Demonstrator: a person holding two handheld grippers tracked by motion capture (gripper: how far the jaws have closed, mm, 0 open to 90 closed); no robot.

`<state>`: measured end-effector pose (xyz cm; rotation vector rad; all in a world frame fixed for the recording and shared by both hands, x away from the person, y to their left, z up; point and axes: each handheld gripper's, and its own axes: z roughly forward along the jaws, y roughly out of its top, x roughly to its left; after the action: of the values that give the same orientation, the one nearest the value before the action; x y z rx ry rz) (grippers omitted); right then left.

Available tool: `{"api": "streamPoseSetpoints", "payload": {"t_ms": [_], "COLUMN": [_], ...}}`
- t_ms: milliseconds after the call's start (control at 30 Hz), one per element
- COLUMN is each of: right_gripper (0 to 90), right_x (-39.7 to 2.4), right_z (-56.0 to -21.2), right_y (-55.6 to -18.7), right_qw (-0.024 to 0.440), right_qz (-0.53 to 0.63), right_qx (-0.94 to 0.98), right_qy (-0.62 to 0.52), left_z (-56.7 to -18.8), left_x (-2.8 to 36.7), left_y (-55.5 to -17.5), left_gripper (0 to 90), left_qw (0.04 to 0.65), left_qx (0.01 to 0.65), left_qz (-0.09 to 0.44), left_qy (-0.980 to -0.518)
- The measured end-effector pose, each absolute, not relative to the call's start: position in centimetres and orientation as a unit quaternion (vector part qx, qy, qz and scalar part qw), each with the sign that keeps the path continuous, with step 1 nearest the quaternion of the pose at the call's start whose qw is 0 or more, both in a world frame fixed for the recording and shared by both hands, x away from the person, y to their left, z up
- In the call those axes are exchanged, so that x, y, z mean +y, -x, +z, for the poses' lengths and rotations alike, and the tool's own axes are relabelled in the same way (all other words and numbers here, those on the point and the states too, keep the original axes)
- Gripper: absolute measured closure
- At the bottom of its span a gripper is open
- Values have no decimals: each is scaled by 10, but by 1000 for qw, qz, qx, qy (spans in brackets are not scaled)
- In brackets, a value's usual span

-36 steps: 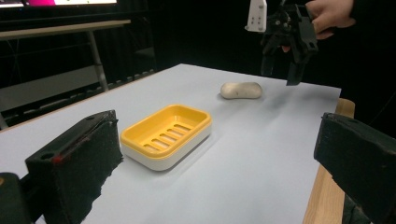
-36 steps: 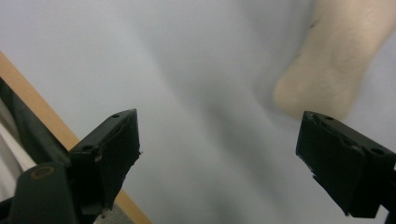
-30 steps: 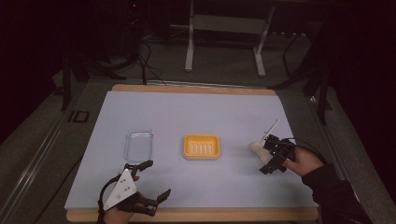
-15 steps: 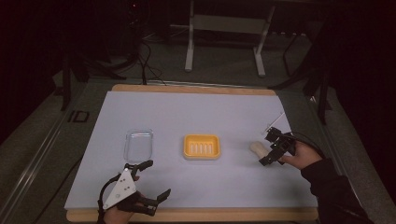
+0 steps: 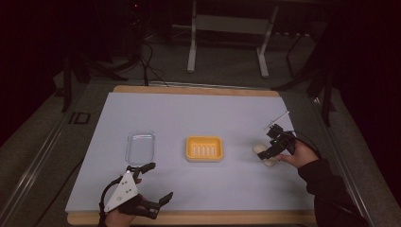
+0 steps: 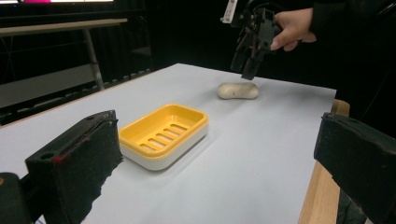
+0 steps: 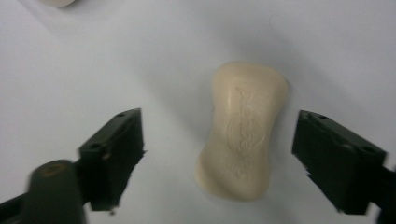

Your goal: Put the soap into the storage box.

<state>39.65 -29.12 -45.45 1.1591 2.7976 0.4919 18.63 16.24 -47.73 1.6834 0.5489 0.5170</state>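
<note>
This looks like a lab or recording studio. A wood-edged table [image 5: 198, 89] with a white sheet [image 5: 198, 113] stands in darkness; beyond it, cables [image 5: 146, 56] cross the grey floor beside a metal stand [image 5: 227, 28].

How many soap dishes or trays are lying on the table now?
2: the orange soap dish at the table's middle, and a clear plastic tray to its left, in front of the left gripper. None seems hidden.

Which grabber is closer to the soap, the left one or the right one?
The right one. The right gripper hangs just above the soap, jaws open on either side of it. The left gripper is far across the table, past the yellow soap dish.
</note>
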Motion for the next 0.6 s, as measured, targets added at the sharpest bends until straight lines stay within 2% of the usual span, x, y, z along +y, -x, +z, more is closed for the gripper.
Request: {"api": "streamPoseSetpoints", "payload": {"t_ms": [600], "right_gripper": [237], "right_x": [-294], "right_z": [-484], "right_y": [-410], "right_qw": [48], "right_qz": [151], "right_qx": [900], "right_qy": [-407], "left_z": [-477], "left_x": [163], "left_y": [-187], "left_gripper": [8], "left_qw": [604], "left_qx": [240], "left_qz": [225], "left_qy": [-726]}}
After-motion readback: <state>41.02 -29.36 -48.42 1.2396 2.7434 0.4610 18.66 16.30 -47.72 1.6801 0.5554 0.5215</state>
